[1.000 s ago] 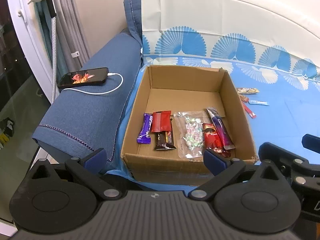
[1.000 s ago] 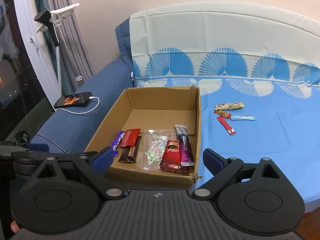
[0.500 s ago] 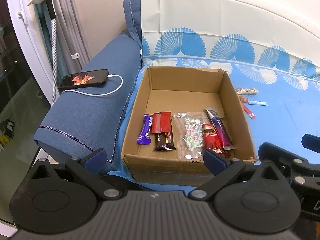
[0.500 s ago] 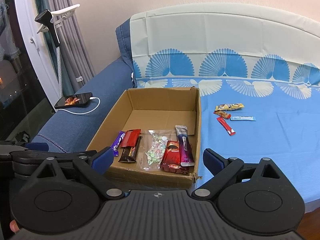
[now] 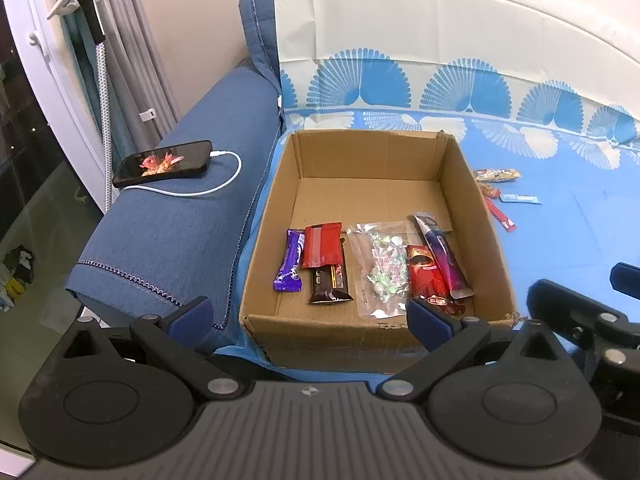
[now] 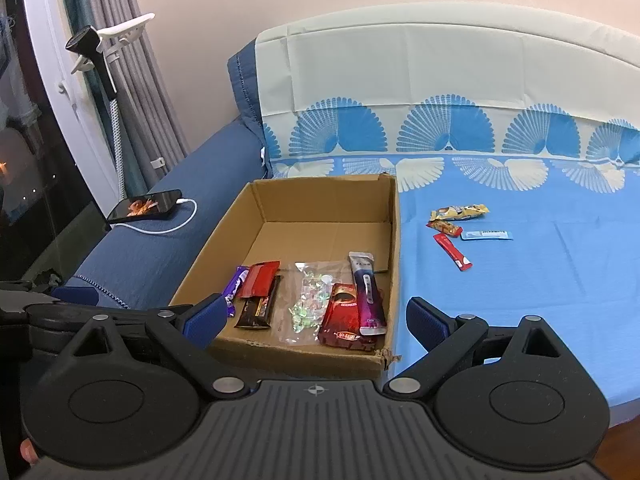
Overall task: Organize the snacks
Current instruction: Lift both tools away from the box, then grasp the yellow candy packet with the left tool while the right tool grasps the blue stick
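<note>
Both my grippers, left (image 5: 308, 314) and right (image 6: 316, 318), gape empty near the box (image 6: 394, 240). Four snacks (image 6: 460, 228) lie mid-bed beside its right wall. I'd take the red stick (image 6: 453, 251) flat, across its width.

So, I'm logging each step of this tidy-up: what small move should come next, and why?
Probably reach the right gripper toward the long red stick packet, the nearest of four snacks lying on the blue sheet outside the cardboard box. Both grippers are open and empty, and the left gripper faces the box, not the loose snacks.
</note>
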Motion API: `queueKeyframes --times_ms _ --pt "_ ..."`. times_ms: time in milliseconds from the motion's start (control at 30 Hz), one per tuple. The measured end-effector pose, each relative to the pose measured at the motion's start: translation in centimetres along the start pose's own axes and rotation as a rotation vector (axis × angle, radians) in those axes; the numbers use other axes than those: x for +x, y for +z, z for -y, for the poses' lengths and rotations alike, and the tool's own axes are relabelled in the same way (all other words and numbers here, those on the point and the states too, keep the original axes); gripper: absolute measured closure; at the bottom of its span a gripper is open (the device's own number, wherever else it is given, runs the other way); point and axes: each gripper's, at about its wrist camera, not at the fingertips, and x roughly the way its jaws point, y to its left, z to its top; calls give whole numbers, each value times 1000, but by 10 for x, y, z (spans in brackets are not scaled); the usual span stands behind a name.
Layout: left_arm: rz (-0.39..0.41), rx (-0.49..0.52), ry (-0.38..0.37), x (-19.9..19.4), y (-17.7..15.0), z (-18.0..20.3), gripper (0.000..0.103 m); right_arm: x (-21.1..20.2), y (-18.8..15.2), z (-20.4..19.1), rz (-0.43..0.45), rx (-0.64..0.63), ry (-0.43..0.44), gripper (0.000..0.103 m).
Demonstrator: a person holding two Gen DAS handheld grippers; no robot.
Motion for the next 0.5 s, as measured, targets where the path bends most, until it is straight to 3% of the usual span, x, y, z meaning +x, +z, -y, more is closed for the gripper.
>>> queueKeyframes --times_ms 500 --pt "15 9 41 21 50 16 0 12 9 57 23 119 -55 6"
